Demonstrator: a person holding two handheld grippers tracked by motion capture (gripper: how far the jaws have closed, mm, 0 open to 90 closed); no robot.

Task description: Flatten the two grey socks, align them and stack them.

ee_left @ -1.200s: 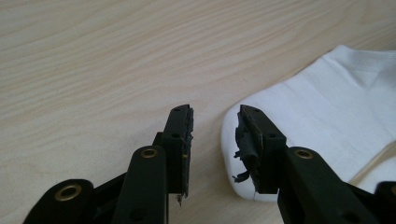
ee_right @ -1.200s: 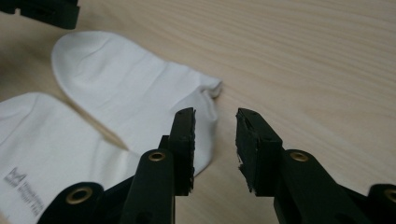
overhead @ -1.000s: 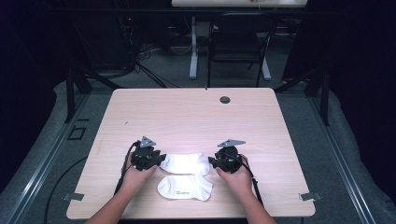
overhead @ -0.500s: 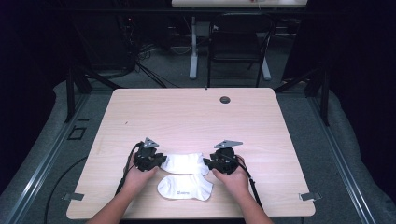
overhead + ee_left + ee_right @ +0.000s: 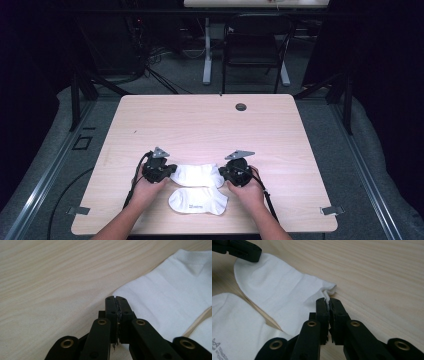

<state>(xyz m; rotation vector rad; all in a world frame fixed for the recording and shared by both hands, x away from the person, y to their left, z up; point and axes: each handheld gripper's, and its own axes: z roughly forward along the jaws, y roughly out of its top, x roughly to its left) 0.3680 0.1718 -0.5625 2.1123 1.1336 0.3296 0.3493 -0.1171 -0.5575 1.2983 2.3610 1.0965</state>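
The far sock (image 5: 196,175) lies flat near the table's (image 5: 200,125) front edge, just behind the second sock (image 5: 197,201). Your left gripper (image 5: 116,300) has just closed, pinching its one end. Your right gripper (image 5: 329,301) has just closed too, nipping the cloth at the other end.

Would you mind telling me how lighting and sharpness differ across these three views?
High view: table brightly lit, surrounding room dark, picture slightly soft. Left gripper view: upper sock sharp, evenly lit. Right gripper view: wood grain crisp, the near black jaws dark with little detail.
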